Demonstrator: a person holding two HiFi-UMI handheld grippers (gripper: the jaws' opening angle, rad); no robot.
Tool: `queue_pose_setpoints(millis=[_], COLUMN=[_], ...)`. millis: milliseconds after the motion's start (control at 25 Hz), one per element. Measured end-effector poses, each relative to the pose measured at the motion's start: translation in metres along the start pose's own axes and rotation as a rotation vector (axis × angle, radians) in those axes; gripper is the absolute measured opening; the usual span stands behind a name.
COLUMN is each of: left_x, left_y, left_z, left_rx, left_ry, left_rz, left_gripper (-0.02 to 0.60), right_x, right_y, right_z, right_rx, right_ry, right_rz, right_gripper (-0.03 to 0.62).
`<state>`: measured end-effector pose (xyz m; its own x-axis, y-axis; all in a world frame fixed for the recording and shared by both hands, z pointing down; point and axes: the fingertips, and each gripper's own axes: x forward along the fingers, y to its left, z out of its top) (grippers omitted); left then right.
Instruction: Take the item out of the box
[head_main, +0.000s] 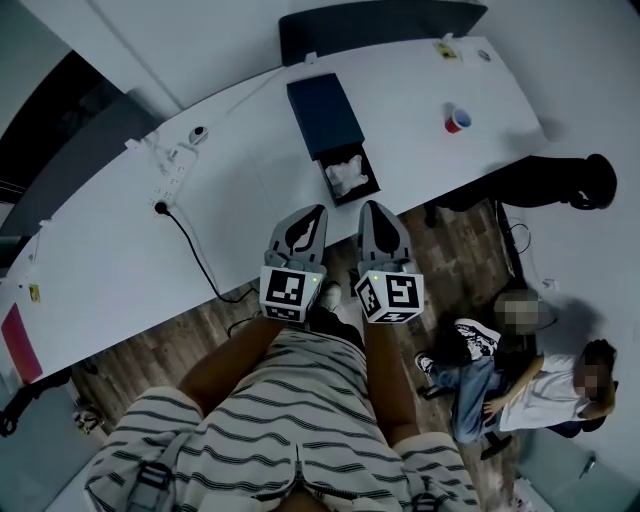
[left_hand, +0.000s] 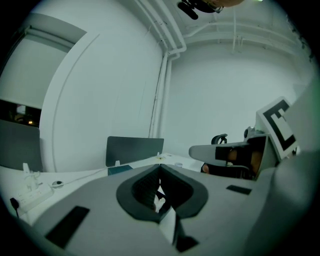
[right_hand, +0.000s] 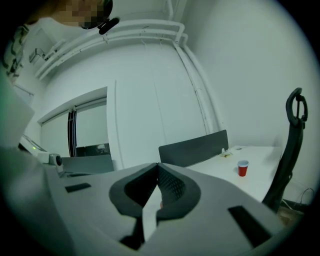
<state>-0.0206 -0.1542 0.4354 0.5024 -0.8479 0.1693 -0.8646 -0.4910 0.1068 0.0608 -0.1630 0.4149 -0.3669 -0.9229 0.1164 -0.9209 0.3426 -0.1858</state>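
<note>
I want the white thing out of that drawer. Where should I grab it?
Probably pinch the white item by its bunched-up top, coming straight down from above. It lies inside the slid-out drawer of the dark blue box, and the drawer's walls ring it, so only the top is open.

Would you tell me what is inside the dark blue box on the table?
A white item lies in the pulled-out end of the dark blue box. The rest of the inside is covered by the box's top and cannot be seen.
</note>
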Motion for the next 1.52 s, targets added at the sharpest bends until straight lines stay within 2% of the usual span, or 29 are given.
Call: queue_pose_setpoints(millis=[520,1280,1520], left_x=[0.031,0.037,0.040], left_y=[-0.003,-0.009,-0.013], left_z=[-0.031,-0.069,-0.082], left_rx=[-0.038,-0.086,-0.107], left_ry=[0.072,0.154,0.171], left_rz=[0.054,0.055,0.053], left_gripper=[0.025,0.025,0.025], right_x=[0.042,0.087,0.101], right_y=[-0.032,-0.057,-0.060], right_z=[-0.049,-0.110,-0.136], right_rx=[0.024,0.001,-0.019], right_ry=[0.160,0.406,0.488], right_rz=[0.015,0.012,0.019], right_gripper=[0.018,0.021,0.072])
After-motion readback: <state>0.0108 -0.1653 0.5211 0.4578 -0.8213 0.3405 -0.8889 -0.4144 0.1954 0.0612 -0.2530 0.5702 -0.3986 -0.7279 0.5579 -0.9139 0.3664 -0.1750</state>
